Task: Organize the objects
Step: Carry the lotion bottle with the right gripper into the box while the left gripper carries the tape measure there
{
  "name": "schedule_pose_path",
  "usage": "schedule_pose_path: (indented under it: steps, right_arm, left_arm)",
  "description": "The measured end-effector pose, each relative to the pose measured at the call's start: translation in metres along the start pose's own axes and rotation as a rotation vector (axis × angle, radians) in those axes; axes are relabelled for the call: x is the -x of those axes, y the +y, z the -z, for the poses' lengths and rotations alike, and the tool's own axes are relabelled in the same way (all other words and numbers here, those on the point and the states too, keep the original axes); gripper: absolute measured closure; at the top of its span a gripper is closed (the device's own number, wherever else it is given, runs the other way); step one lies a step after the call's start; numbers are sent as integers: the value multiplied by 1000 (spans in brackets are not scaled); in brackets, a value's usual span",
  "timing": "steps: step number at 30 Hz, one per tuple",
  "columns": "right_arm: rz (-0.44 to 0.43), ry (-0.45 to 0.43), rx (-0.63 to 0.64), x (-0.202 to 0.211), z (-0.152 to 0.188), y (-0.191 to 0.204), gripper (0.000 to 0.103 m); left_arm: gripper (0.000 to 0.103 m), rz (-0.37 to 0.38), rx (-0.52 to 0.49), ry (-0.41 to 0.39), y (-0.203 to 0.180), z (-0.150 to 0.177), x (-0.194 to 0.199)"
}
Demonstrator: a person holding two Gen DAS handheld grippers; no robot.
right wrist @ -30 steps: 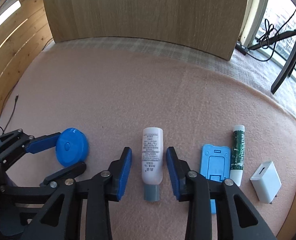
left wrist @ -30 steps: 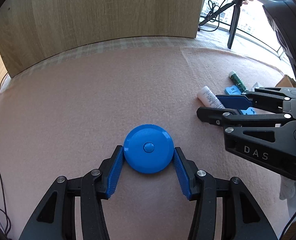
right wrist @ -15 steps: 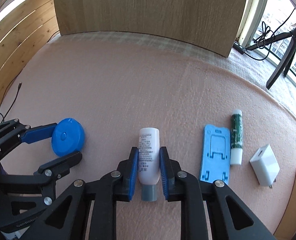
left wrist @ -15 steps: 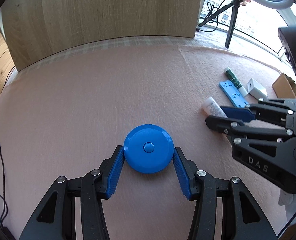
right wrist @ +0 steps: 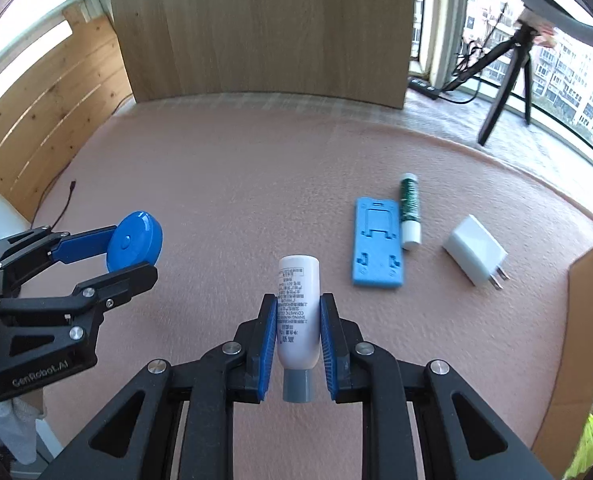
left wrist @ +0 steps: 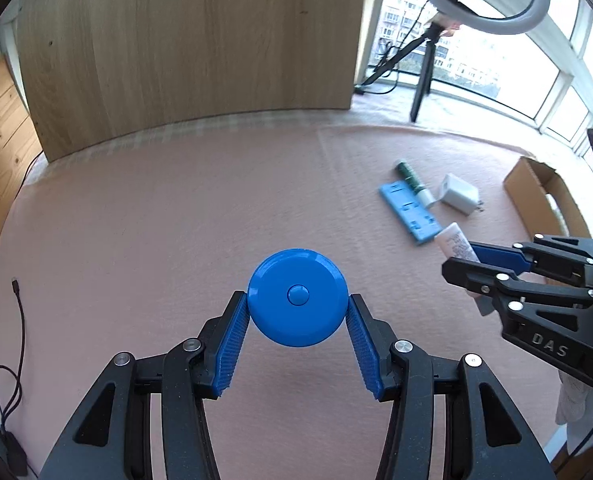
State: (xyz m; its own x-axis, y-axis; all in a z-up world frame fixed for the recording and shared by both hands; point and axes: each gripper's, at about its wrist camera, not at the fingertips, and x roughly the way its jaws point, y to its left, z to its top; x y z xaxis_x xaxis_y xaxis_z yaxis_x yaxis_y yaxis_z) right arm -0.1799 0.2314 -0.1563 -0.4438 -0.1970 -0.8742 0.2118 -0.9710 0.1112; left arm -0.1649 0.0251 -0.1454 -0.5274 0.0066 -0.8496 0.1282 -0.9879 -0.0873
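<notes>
My left gripper (left wrist: pixel 297 316) clamps blue disc (left wrist: pixel 297 297) by rim: hard, light. My right gripper (right wrist: pixel 298 332) pinches white bottle (right wrist: pixel 298 312) mid-body: smooth, slippery.

Both tools, the left tool (left wrist: pixel 298 344) and the right tool (right wrist: pixel 298 344), are black linkage frames with silver screw heads and ribbed blue pads (left wrist: pixel 232 350), the right marked "DAS", the left with white lettering that seems to read "GenRobot.AI".

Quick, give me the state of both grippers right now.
Left hand-held gripper: shut on the blue disc.
Right hand-held gripper: shut on the white tube; its jaws have just been closing.
</notes>
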Motion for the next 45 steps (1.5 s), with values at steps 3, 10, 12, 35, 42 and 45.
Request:
schedule_pose_path:
  steps: [3,10,12,35,42,45]
  right_arm:
    - [0,-30,-28,20,8,-9,84]
    - [20,-93,-85,67,28,-39,84]
    - [37,-107,-98,79,33,-49,84]
    - [237,-172,-344,166,112,-210,84]
    - [250,-159,-393,167,129,-235,84]
    - [254,-156,-406,168,135,-242,84]
  left_arm:
    - [50,15,-10,-12,-13,-3,8]
    - [50,53,-63,-49,-57,-17,22]
    - [50,73,-77,-54,-72,-21,22]
    - [50,314,-299,-53,-291,-79,-17]
    - [50,359,-346,-30,-341,-84,-30]
    - [50,363,-358,-19,-356,-85,-36]
